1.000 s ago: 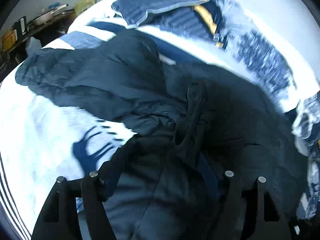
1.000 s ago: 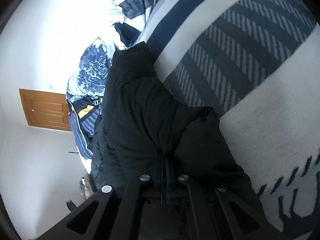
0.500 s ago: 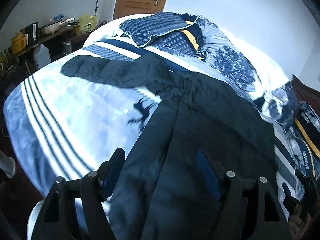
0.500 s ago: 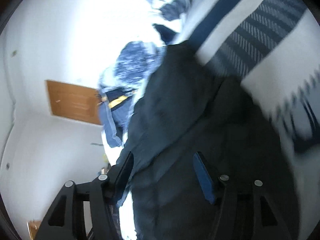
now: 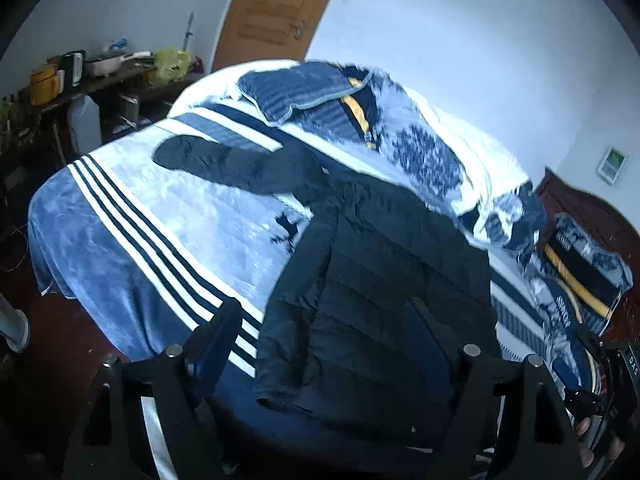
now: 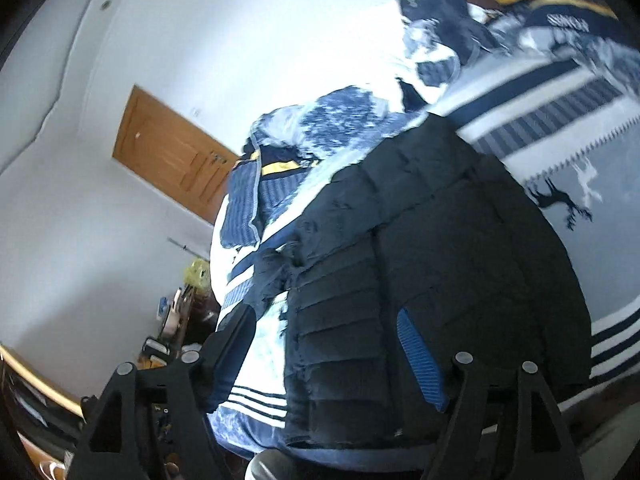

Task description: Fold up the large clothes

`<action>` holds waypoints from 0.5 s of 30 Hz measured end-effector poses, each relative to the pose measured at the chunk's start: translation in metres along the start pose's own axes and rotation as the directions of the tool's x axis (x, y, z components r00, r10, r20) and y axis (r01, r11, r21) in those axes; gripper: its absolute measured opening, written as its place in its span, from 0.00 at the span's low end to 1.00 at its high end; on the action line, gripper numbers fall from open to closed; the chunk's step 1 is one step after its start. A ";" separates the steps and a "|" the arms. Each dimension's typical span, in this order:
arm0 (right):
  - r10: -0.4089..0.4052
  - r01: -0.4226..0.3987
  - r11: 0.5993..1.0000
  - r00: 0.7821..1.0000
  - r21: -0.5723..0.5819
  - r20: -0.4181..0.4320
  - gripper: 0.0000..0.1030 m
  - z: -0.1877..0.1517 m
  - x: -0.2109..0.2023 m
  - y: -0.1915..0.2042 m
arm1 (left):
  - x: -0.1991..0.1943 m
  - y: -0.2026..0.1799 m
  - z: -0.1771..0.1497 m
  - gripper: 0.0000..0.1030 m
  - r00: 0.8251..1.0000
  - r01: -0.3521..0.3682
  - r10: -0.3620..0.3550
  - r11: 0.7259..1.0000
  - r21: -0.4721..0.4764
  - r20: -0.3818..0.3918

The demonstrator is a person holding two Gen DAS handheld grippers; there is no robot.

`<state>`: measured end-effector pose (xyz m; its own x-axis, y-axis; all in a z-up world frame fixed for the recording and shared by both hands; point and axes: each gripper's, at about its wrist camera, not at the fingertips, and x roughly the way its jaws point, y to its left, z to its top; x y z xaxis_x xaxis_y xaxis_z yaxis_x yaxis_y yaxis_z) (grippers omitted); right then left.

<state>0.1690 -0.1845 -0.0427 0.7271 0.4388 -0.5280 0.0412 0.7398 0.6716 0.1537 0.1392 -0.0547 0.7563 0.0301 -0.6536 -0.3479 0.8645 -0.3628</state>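
A large black quilted jacket (image 5: 384, 264) lies flat on the blue and white blanket (image 5: 168, 216) of a bed, one sleeve (image 5: 208, 158) stretched out to the far left. My left gripper (image 5: 320, 340) is open and empty, held above the jacket's near hem. The jacket also shows in the right wrist view (image 6: 432, 248), its other side folded over the body. My right gripper (image 6: 328, 344) is open and empty above the hem. The right gripper also shows in the left wrist view (image 5: 600, 392) at the right edge.
Bunched quilts and a striped pillow (image 5: 304, 88) lie along the bed's far side by the white wall. A wooden door (image 5: 276, 12) stands beyond. A cluttered side table (image 5: 92, 76) is at the far left. A dark headboard (image 5: 592, 208) is at the right.
Both grippers have pulled back and up from the jacket. The right gripper, shut on jacket fabric a second ago, has opened and let go. The jacket now lies flat.
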 end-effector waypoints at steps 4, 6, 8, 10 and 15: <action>0.022 -0.024 0.998 0.999 -0.059 -0.033 0.76 -0.004 0.010 0.032 | 0.000 0.020 0.005 0.82 1.000 0.007 -0.008 0.997 -0.075 -0.013; 0.015 -0.020 0.994 0.999 -0.106 -0.047 0.76 -0.006 0.017 0.049 | 0.001 0.031 0.009 0.82 1.000 0.012 -0.011 0.991 -0.131 0.012; 0.009 -0.015 0.991 0.999 -0.136 -0.050 0.77 -0.006 0.024 0.059 | 0.005 0.039 0.013 0.82 1.000 0.009 -0.005 0.988 -0.152 0.026; 0.015 -0.024 0.988 0.998 -0.151 -0.057 0.78 -0.005 0.034 0.065 | 0.016 0.048 0.018 0.82 1.000 -0.013 0.016 0.986 -0.166 0.022; 0.029 -0.049 0.985 0.992 -0.164 -0.119 0.78 -0.002 0.080 0.072 | 0.062 0.090 0.036 0.82 0.998 -0.055 0.052 0.960 -0.273 -0.019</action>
<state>0.2291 -0.0946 -0.0375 0.6410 0.5180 -0.5664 -0.1076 0.7913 0.6019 0.1890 0.2365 -0.1038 0.7262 0.0653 -0.6844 -0.5274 0.6915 -0.4936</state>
